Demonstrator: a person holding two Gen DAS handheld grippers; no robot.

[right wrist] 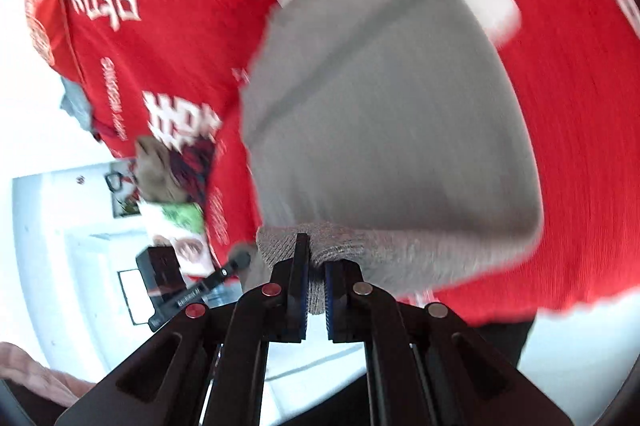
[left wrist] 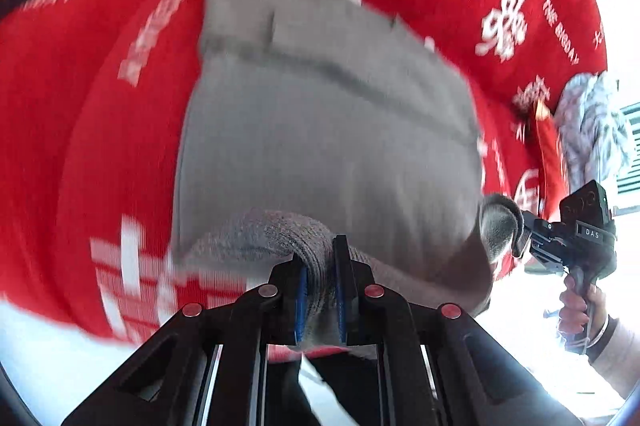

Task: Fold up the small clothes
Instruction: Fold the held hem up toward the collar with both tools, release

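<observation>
A small grey garment (left wrist: pixel 320 130) lies spread on a red cloth with white lettering (left wrist: pixel 100 146); its near ribbed edge is raised off the cloth. My left gripper (left wrist: pixel 320 260) is shut on that edge near its left corner, with the knit bunched between the blue pads. At the right of the left wrist view, my right gripper (left wrist: pixel 518 230) pinches the other corner. In the right wrist view, the right gripper (right wrist: pixel 316 264) is shut on the ribbed edge of the grey garment (right wrist: pixel 380 114). The left gripper (right wrist: pixel 240 260) shows at the left there, gripping its corner.
A person's hand (left wrist: pixel 578 310) holds the right gripper's handle. A grey-and-white patterned garment (left wrist: pixel 592 130) lies heaped at the red cloth's far right edge. Brown and dark red clothes (right wrist: pixel 172 162) and a green-printed piece (right wrist: pixel 184 216) sit by the cloth's edge (right wrist: pixel 120 74).
</observation>
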